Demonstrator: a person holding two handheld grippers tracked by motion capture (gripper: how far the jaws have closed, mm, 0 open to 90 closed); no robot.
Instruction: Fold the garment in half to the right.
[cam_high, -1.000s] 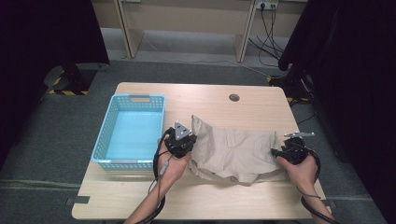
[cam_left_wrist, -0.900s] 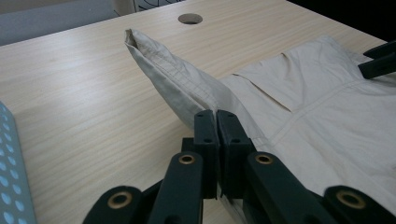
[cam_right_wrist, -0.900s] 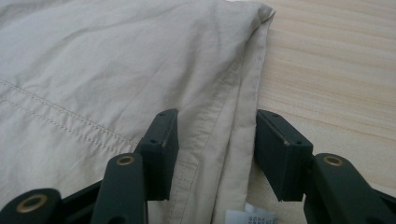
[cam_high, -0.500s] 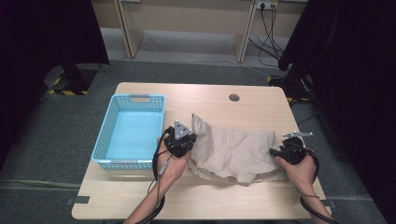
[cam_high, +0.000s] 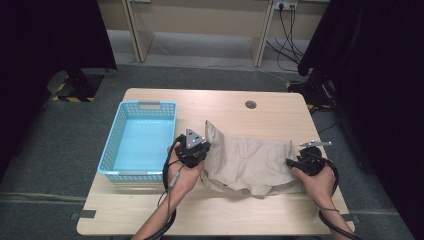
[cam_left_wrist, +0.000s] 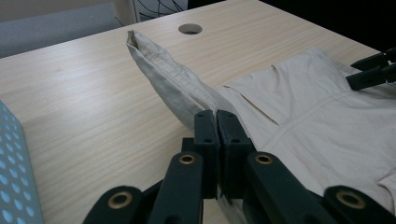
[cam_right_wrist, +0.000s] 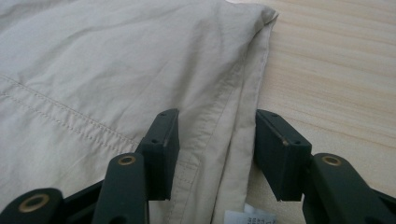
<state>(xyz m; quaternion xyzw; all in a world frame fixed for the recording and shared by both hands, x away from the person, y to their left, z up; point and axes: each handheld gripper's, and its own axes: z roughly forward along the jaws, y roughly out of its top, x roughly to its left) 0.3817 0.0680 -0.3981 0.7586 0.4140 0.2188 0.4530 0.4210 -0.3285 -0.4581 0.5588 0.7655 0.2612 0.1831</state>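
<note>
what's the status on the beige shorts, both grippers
Left gripper shut on the beige shorts, left edge pinched. Right gripper open, jaws straddling the right edge. Blue basket beside it, nothing in the way.

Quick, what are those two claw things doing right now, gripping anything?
Left gripper: closed, pinching a fold of the beige shorts.
Right gripper: open, jaws straddling the shorts' edge, not clamped.
</note>
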